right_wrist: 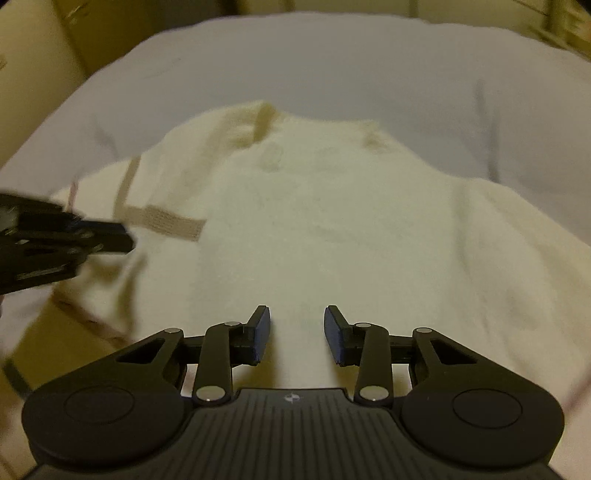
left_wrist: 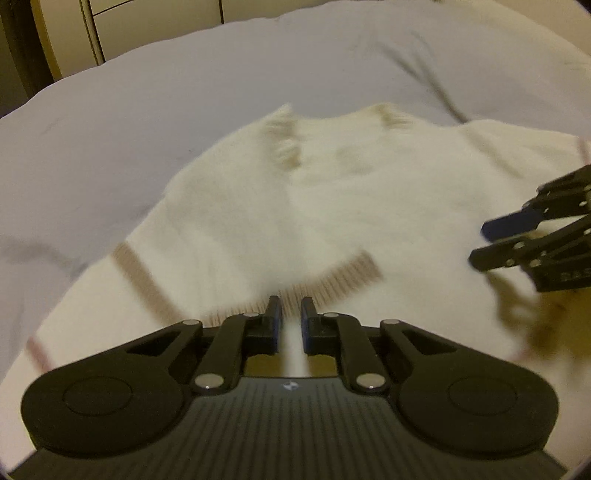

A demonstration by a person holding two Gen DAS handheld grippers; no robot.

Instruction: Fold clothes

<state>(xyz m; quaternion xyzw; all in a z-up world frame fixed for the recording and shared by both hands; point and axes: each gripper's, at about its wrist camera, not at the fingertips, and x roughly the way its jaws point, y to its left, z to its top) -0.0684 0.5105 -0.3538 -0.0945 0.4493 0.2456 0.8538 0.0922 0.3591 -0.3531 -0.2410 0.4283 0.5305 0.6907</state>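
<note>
Two wrist cams, both fisheye, each looking fwd and steeply down along its own fingers, close above the cream sweater (left_wrist: 314, 199) on the pale bedsheet (left_wrist: 147, 122). Left cam has the right gripper (left_wrist: 484, 240) at its right edge; right cam has the left gripper (right_wrist: 125, 236) at its left edge. Shared: sweater body, collar, sheet beyond.

Your cream sweater (left_wrist: 295, 206) is motion-blurred throughout; its near hem is cut off behind the left claw (left_wrist: 291, 319). You cannot tell whether cloth is pinched there. Cabinet (left_wrist: 155, 26) cropped by edge.
</note>
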